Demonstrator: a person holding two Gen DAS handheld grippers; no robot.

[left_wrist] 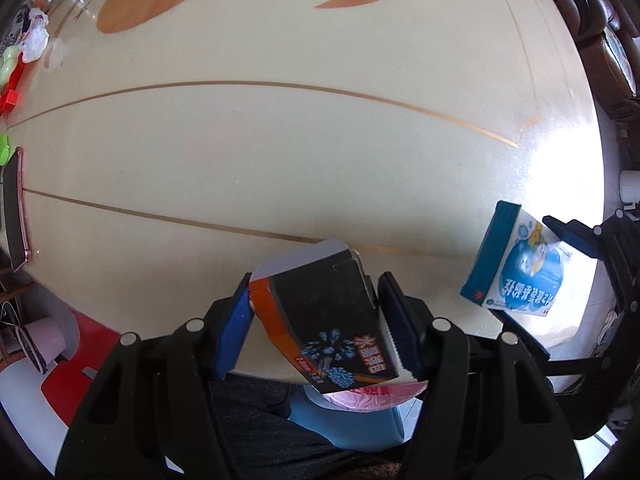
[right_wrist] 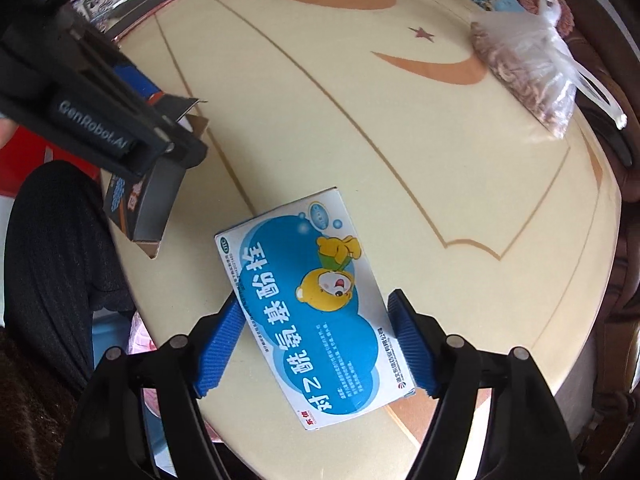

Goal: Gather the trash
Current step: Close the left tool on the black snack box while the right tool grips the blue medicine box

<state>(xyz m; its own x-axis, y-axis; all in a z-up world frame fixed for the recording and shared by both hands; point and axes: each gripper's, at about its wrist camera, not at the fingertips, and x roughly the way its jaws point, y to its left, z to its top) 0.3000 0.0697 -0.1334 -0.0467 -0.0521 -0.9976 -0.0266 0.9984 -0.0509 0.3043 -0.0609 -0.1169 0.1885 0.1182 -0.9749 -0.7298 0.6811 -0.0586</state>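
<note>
While the left gripper [left_wrist: 316, 320] clamps the black box [left_wrist: 332, 320] above the table [left_wrist: 280, 140] edge, the right gripper [right_wrist: 316, 344] grips the blue-and-white box [right_wrist: 316, 320] — at 3 o'clock; both boxes tilted.

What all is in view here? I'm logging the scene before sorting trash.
black box: 1, black and orange, between left claw's fingers, at table's near edge
medicine box: 1, blue and white, bear print, between right claw's fingers
plastic bag: 1, clear, brownish contents, far right of table
table: 1, cream with orange shapes
pink bag: 1, below table edge
left claw: 1, black, blue pads
right claw: 1, black, blue pads
</note>
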